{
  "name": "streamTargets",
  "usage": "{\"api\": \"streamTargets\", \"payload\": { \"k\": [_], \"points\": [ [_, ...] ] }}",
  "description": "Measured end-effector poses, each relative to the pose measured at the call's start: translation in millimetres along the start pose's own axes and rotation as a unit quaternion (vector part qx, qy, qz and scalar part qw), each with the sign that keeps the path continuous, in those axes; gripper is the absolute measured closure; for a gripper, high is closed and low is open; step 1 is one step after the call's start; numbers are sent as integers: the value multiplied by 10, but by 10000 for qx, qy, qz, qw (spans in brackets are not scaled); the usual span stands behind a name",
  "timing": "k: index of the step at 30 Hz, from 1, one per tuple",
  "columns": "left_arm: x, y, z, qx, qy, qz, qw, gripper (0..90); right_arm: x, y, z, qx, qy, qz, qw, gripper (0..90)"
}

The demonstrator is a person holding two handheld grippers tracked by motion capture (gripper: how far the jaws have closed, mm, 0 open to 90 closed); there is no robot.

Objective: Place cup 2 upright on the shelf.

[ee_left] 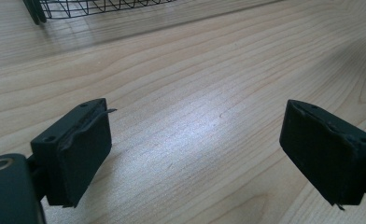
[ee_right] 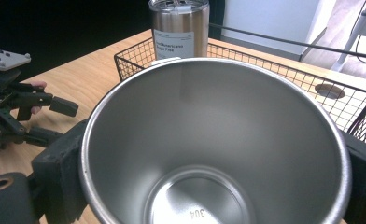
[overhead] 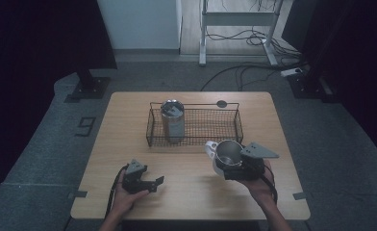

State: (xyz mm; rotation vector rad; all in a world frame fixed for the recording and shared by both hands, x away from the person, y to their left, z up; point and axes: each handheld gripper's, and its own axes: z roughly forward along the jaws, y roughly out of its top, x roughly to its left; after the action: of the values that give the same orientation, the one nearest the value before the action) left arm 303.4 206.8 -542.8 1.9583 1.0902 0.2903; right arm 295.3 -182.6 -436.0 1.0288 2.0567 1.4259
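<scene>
My right gripper [overhead: 227,166] is shut on a steel mug [overhead: 226,153] with a white handle, held just in front of the right half of the wire basket [overhead: 196,142]. In the right gripper view the mug [ee_right: 214,140] is open toward the camera, empty inside, with a jaw pressed on each side of its wall. A lidded steel tumbler [overhead: 172,120] stands upright in the basket's left end. My left gripper [overhead: 157,184] rests low at the table's front left, open, with bare wood between its jaws [ee_left: 195,149].
The wooden table [overhead: 129,144] has a round cable hole [overhead: 221,103] behind the basket. The basket's right part holds nothing. Beyond the table are a desk frame and floor cables [overhead: 244,38]. The basket's corner [ee_left: 97,7] shows far ahead of the left jaws.
</scene>
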Motion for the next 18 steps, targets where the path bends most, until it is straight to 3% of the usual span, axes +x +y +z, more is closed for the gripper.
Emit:
{"api": "streamTargets", "payload": {
  "k": [18],
  "points": [
    [-5,-10,17,22,1,12,10000,94,-115,147,70,-33,-18,91,10000,63]
  ]
}}
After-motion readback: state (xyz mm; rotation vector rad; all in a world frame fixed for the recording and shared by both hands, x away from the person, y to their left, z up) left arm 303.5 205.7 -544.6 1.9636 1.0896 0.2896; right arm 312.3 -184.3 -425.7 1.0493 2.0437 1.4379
